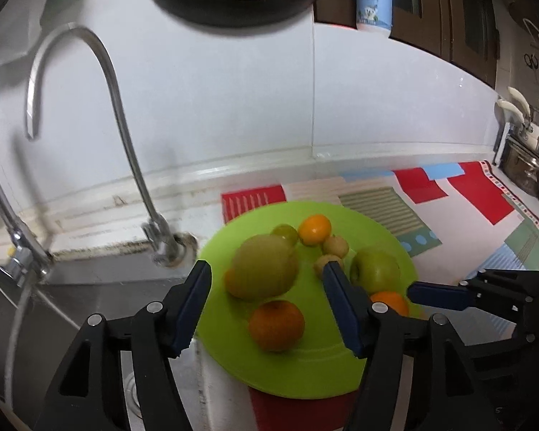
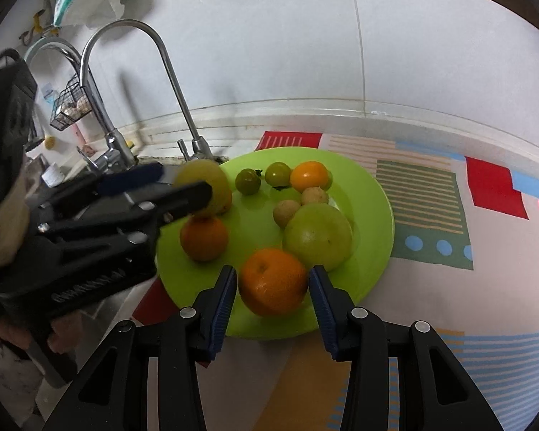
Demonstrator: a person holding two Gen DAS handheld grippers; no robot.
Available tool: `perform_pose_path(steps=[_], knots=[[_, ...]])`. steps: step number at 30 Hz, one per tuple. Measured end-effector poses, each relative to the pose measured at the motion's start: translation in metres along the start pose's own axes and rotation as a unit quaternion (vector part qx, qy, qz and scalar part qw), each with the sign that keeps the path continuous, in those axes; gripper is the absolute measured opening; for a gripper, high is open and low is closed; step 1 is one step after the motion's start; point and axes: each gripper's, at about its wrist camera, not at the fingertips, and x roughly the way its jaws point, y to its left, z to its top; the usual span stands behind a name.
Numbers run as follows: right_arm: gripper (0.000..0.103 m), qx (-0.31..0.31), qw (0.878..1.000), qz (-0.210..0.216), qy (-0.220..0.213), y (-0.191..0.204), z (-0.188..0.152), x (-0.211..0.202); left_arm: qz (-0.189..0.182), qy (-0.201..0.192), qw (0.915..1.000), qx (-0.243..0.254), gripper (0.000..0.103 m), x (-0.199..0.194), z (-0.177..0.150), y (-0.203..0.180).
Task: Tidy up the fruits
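A lime-green plate (image 2: 372, 194) (image 1: 305, 373) on a patterned mat holds a green apple (image 2: 318, 235) (image 1: 375, 269), oranges and several small fruits. My right gripper (image 2: 273, 269) is shut on an orange (image 2: 273, 282) over the plate's near rim; whether it rests on the plate I cannot tell. My left gripper (image 1: 266, 265) (image 2: 185, 179) stands open around a yellow-green fruit (image 1: 264, 271) (image 2: 206, 183) at the plate's left side, with gaps beside both pads. Another orange (image 1: 276, 325) (image 2: 203, 237) lies just in front of it. The right gripper (image 1: 411, 296) shows at the plate's right edge.
A steel sink (image 1: 90, 287) lies left of the plate, with a tall curved faucet (image 1: 125, 133) (image 2: 176, 82) and a second tap (image 2: 100, 107) behind it. The colourful mat (image 2: 449, 215) spreads right to the tiled wall (image 1: 377, 107). A person's hand (image 2: 3, 222) holds the left gripper.
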Motion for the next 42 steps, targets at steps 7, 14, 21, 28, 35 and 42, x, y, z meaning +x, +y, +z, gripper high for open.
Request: perform_pose_path(steps=[7,14,21,28,35,42], knots=[[0.05,0.003,1.0,-0.011,-0.024,-0.001,0.002,-0.02,0.027,-0.012,0.9989,-0.037,0.064,-0.027,-0.004,0.003],[0.063,0.0,0.998,-0.041,-0.055,-0.003,-0.003,-0.051,0.042,-0.017,0.9975,-0.054,0.066,-0.059,-0.014,-0.006],[0.077,0.013,0.993,-0.072,-0.087,-0.01,-0.015,-0.094,0.061,-0.035,0.9962,-0.052,0.075,-0.098,-0.022,-0.027],[0.081,0.018,0.988,-0.099,-0.114,-0.018,-0.028,-0.137,0.07,-0.058,0.9948,-0.048,0.082,-0.131,-0.028,-0.051],[0.085,0.029,0.984,-0.119,-0.13,-0.024,-0.044,-0.173,0.067,-0.069,0.9942,-0.048,0.089,-0.155,-0.036,-0.074],[0.086,0.03,0.981,-0.128,-0.141,-0.026,-0.067,-0.203,0.065,-0.079,0.9936,-0.048,0.091,-0.18,-0.047,-0.095]])
